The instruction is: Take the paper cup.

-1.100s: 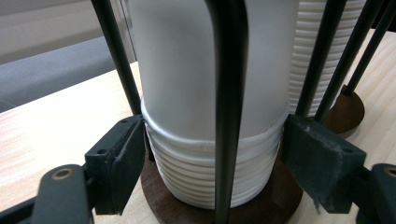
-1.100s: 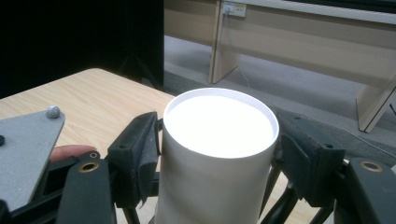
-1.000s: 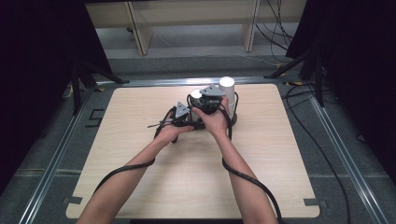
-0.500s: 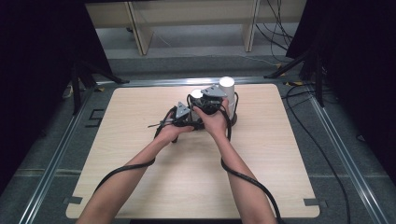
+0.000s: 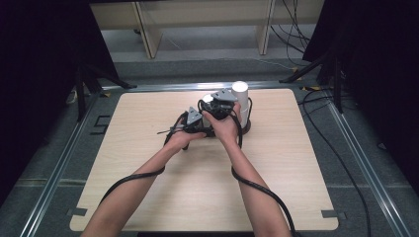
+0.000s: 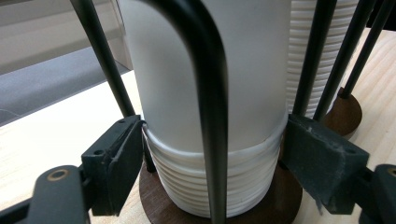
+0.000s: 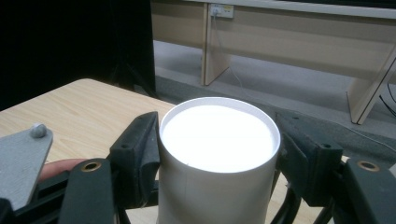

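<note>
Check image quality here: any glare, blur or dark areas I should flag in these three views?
Right gripper view: the cup top is blown out to featureless white, the jaws stay sharp. Left gripper view: the black wire rod up close is soft, the cup stack ridges readable. High view: the table is evenly lit, its surroundings fall into darkness.

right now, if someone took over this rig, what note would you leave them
Left hand-held gripper: jaws on either side of the stack of white cups, low down, at the ribbed rims inside the black wire holder on its brown base.
Right hand-held gripper: jaws hugging the rim of the top cup; grip looks closed.
A second cup stack stands behind.
Done: both grippers placed.
Left: probably lift the top cup free while the left steadies the stack.
</note>
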The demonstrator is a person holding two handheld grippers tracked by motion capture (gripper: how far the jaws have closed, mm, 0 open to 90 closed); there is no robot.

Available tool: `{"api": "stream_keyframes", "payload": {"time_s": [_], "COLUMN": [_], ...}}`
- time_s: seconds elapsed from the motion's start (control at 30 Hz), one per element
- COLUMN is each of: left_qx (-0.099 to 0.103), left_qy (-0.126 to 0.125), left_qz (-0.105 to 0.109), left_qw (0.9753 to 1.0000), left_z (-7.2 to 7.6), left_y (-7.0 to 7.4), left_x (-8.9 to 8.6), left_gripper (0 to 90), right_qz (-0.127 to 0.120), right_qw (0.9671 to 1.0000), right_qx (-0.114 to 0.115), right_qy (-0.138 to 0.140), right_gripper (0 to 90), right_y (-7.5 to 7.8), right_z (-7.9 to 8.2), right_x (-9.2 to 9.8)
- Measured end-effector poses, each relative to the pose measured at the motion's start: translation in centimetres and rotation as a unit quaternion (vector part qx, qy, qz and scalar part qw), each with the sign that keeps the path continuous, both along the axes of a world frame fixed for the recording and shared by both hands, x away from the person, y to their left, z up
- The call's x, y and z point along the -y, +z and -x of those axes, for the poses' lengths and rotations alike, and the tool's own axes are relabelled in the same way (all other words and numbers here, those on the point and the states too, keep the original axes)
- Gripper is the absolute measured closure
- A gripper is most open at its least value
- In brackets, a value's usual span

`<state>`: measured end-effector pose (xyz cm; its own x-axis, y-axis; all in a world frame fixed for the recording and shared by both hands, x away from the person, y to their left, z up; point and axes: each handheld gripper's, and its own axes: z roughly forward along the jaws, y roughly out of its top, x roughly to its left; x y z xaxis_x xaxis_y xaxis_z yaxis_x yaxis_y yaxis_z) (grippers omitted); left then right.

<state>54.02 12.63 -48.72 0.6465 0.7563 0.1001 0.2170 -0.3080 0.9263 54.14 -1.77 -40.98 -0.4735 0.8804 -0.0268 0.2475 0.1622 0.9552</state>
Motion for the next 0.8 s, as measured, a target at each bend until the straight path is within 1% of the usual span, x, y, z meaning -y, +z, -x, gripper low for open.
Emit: {"api": "stream_keyframes", "payload": {"time_s": [0.03, 0.07, 0.1, 0.17, 0.2, 0.23, 0.27, 0.33, 0.37, 0.4, 0.43, 0.5, 0.53, 0.57, 0.63, 0.67, 0.7, 0.73, 0.77, 0.8], "left_qx": [0.000, 0.000, 0.000, -0.003, -0.004, -0.004, -0.004, -0.005, -0.007, -0.007, -0.008, -0.009, -0.010, -0.009, -0.008, -0.007, -0.007, -0.007, -0.005, -0.004], "left_qy": [0.000, 0.000, 0.000, -0.001, -0.001, -0.001, 0.000, -0.001, 0.001, 0.001, 0.000, 0.000, 0.001, 0.001, 0.002, 0.001, 0.001, 0.002, 0.002, 0.002], "left_qz": [0.000, 0.000, 0.000, -0.001, -0.002, 0.005, 0.008, 0.008, 0.006, 0.006, 0.006, 0.004, 0.006, 0.005, 0.005, 0.003, 0.003, 0.004, 0.005, 0.007], "left_qw": [1.0000, 1.0000, 1.0000, 1.0000, 1.0000, 1.0000, 1.0000, 1.0000, 1.0000, 1.0000, 1.0000, 0.9999, 0.9999, 0.9999, 1.0000, 1.0000, 1.0000, 1.0000, 1.0000, 1.0000], "left_z": [0.0, 0.0, 0.0, 0.0, -0.1, -0.2, -0.2, -0.1, -0.1, -0.1, -0.1, 0.0, 0.0, 0.0, 0.0, 0.0, 0.0, 0.0, 0.0, -0.1], "left_y": [0.0, 0.0, 0.0, -0.1, -0.1, -0.1, -0.2, -0.2, -0.2, -0.2, -0.2, -0.2, -0.2, -0.2, -0.2, -0.2, -0.2, -0.1, -0.2, -0.2], "left_x": [0.0, 0.0, 0.0, 0.0, 0.0, 0.1, 0.1, 0.1, 0.2, 0.2, 0.2, 0.2, 0.3, 0.2, 0.3, 0.2, 0.2, 0.2, 0.2, 0.2], "left_gripper": [21.2, 21.3, 21.3, 21.3, 21.3, 21.1, 21.0, 20.9, 20.8, 20.9, 21.0, 21.8, 21.7, 21.7, 21.7, 21.7, 21.7, 21.6, 21.5, 21.4], "right_qz": [-0.015, -0.004, -0.004, -0.011, -0.014, -0.012, -0.018, -0.016, -0.013, -0.016, -0.019, -0.025, -0.022, -0.020, -0.023, -0.020, -0.020, -0.012, -0.022, -0.023], "right_qw": [0.9998, 1.0000, 1.0000, 0.9999, 0.9999, 0.9999, 0.9998, 0.9998, 0.9998, 0.9999, 0.9998, 0.9997, 0.9997, 0.9998, 0.9997, 0.9996, 0.9998, 0.9996, 0.9996, 0.9994], "right_qx": [-0.009, -0.002, 0.003, -0.006, -0.005, -0.001, -0.006, -0.005, 0.010, 0.004, 0.002, 0.005, 0.008, 0.004, 0.011, 0.022, 0.009, 0.025, 0.016, 0.027], "right_qy": [-0.001, -0.001, -0.002, 0.001, -0.001, -0.004, -0.005, -0.004, -0.008, -0.003, -0.004, -0.001, -0.003, -0.001, 0.001, 0.001, -0.002, 0.007, 0.000, 0.003], "right_gripper": [34.2, 34.3, 34.5, 35.0, 35.2, 35.4, 35.7, 35.8, 36.0, 36.0, 36.1, 36.2, 36.2, 36.3, 36.3, 36.3, 36.3, 36.3, 36.3, 36.3], "right_y": [-0.1, -0.1, -0.1, -0.1, -0.1, -0.1, -0.1, -0.1, -0.1, 0.0, 0.0, 0.1, 0.3, 0.4, 0.5, 0.6, 0.8, 1.0, 1.1, 1.2], "right_z": [0.1, 0.0, -0.1, 0.0, 0.1, 0.1, 0.3, 0.3, 0.4, 0.5, 0.5, 0.5, 0.5, 0.6, 0.5, 0.5, 0.7, 0.6, 0.8, 0.7], "right_x": [-0.2, -0.1, -0.1, -0.2, -0.2, -0.1, -0.1, -0.1, 0.1, 0.0, 0.0, 0.0, 0.1, 0.0, 0.1, 0.1, 0.1, 0.2, 0.1, 0.1]}}
